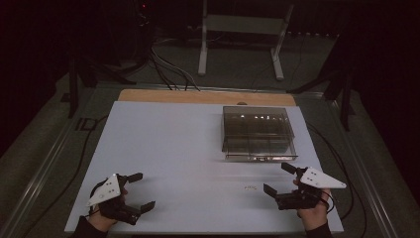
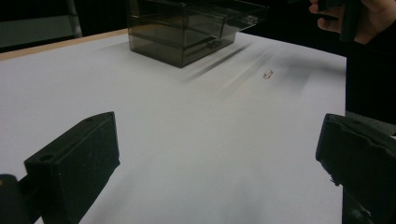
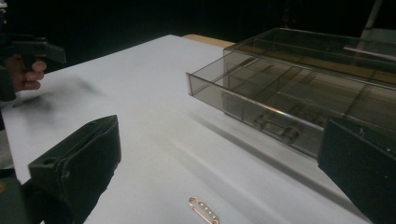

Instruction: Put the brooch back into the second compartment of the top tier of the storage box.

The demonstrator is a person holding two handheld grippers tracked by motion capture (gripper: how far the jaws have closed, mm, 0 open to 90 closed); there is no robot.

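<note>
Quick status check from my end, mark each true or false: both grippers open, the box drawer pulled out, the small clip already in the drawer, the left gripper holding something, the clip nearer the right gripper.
1. Both grippers are open. True: the left gripper and the right gripper each have their jaws spread wide.
2. The top drawer of the smoky plastic box is pulled out. True: it juts out past the box front.
3. The small clip lies in the drawer. False: it lies on the white table, in front of the box.
4. The left gripper holds something. False: nothing is between its jaws.
5. The clip is nearer the right gripper. True.
</note>
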